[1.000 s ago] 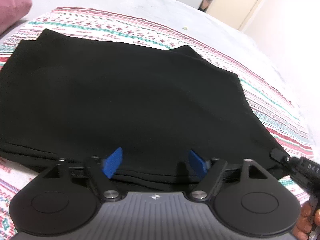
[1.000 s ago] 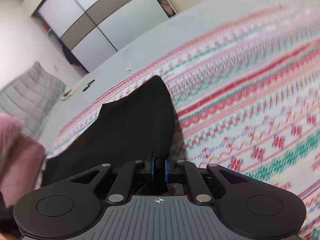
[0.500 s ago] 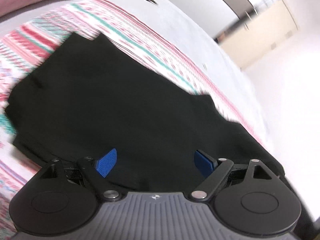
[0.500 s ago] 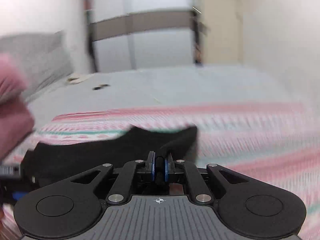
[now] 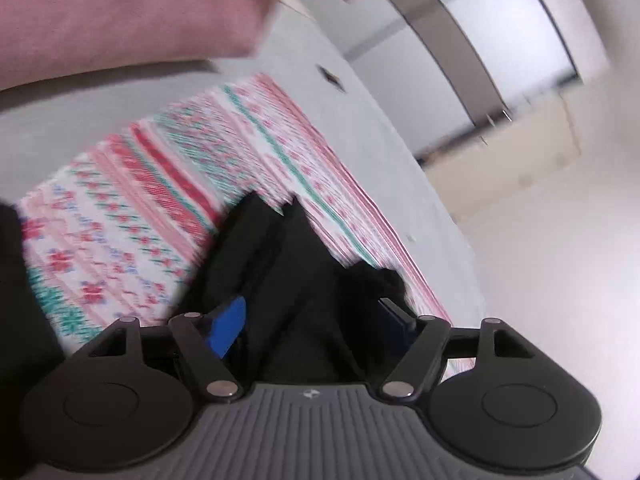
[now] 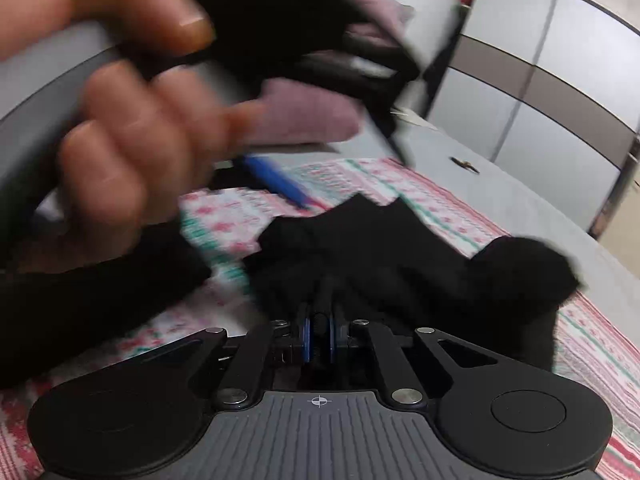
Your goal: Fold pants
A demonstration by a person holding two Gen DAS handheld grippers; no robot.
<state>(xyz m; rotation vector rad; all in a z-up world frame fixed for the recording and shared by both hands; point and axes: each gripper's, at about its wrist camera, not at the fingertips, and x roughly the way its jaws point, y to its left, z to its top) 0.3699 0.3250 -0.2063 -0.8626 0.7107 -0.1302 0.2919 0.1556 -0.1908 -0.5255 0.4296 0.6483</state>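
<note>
On a bed covered by a grey sheet (image 5: 400, 136) and a patterned blanket (image 5: 120, 216) in red, pink and green, black pants (image 6: 380, 248) lie bunched and partly lifted. From the right wrist view, the right tool (image 6: 318, 330) has its two blue-padded fingers pressed almost together, pinching a fold of the black fabric, which rises away from it in a rumpled heap. Above and to the left in that view, blurred by motion, a bare hand (image 6: 120, 120) grips the grey handle of the other tool, whose blue finger (image 6: 276, 182) points down toward the blanket. From the left wrist view, the left tool (image 5: 312, 320) is spread wide; black cloth fills the gap between its blue pad on the left and its darker pad on the right, but nothing is squeezed. A pink pillow (image 5: 120, 12) lies near the head of the bed. White and grey wardrobe doors (image 6: 560, 80) stand beyond the bed.
</note>
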